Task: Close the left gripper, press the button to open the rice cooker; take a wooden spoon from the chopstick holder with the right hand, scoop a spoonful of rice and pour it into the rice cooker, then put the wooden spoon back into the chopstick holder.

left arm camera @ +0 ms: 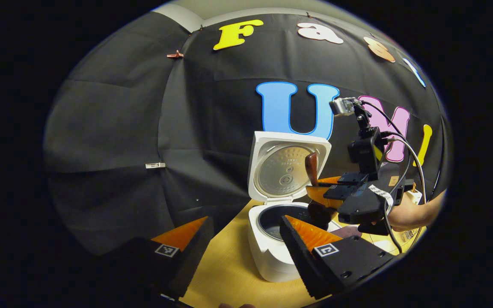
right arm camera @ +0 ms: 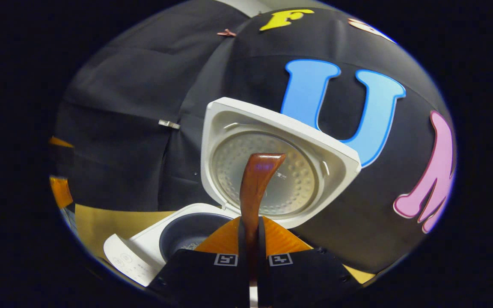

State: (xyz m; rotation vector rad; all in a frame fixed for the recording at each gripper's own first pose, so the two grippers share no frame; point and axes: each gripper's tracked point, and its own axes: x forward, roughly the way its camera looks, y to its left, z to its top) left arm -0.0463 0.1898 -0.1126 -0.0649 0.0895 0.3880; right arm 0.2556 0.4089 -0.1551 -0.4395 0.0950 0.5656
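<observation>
The white rice cooker (left arm camera: 272, 256) stands on the table with its lid (left arm camera: 287, 164) swung upright and the dark inner pot (left arm camera: 278, 218) exposed. My left gripper (left arm camera: 246, 239) hovers in front of it, open, with nothing between the fingers. My right gripper (left arm camera: 321, 192) reaches in from the right, shut on the brown wooden spoon (left arm camera: 312, 167). The spoon's bowl end hangs over the pot's right rim and its handle end points up. In the right gripper view the gripper (right arm camera: 250, 224) clamps the spoon (right arm camera: 255, 184) in front of the lid (right arm camera: 272, 171). The pot (right arm camera: 188, 233) lies below left, and the spoon's bowl is hidden under the fingers.
The cooker's control panel (right arm camera: 129, 261) faces the near-left side. The wooden tabletop (left arm camera: 225, 265) extends in front of the cooker. A person's hand (left arm camera: 405, 214) holds the right gripper, with cables (left arm camera: 413, 162) looping above it. A white object (left arm camera: 414, 196) sits at the far right.
</observation>
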